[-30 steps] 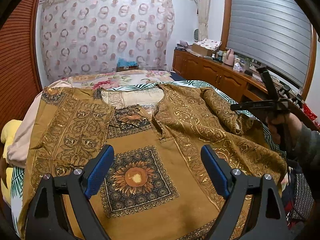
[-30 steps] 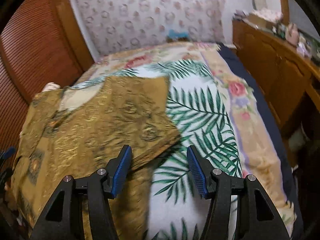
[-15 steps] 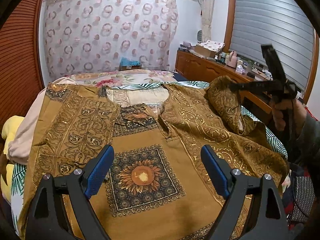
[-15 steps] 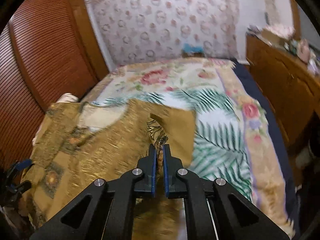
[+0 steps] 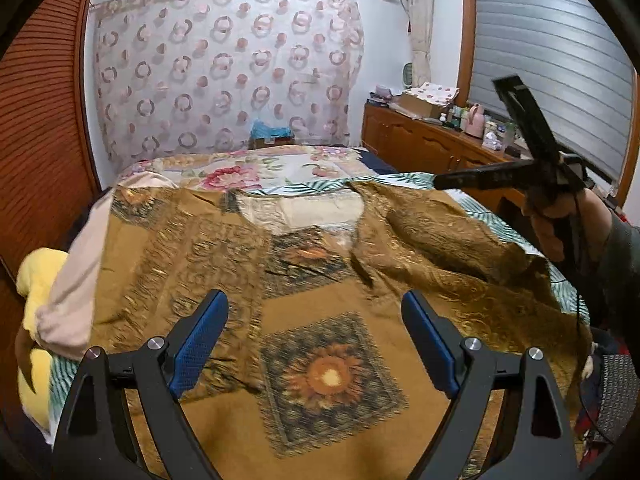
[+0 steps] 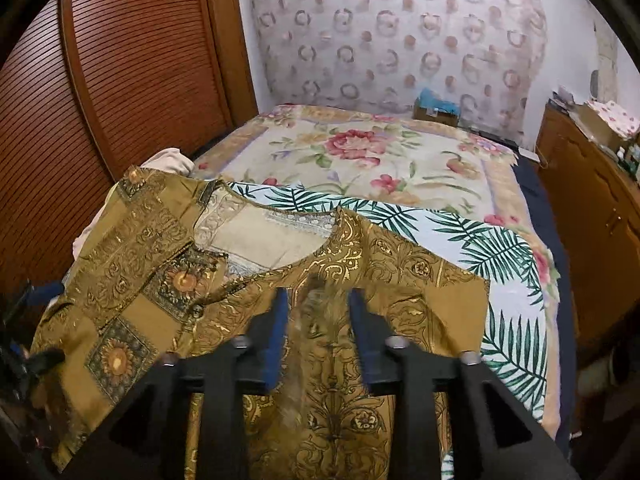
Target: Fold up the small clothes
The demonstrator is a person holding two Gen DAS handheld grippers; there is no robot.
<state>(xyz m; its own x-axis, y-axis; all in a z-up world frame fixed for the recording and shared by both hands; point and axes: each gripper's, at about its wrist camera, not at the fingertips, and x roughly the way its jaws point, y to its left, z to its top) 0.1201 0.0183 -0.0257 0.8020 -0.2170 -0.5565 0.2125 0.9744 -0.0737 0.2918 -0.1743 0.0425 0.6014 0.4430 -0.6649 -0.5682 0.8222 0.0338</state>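
Four fingers [image 5: 199,336] apart; one shirt [image 5: 320,320].

Left tongs [image 5: 314,344] spread wide, held low; right tongs [image 6: 318,332] parted, gripped aloft in right hand [image 5: 560,220].

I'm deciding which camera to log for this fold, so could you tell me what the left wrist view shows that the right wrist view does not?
Only the left wrist view shows the right gripper from outside, held in the person's hand, and the shuttered window. Only the right wrist view shows the sleeve spread flat over the palm-leaf sheet. Both show the brown patterned shirt on the bed and the open left gripper.
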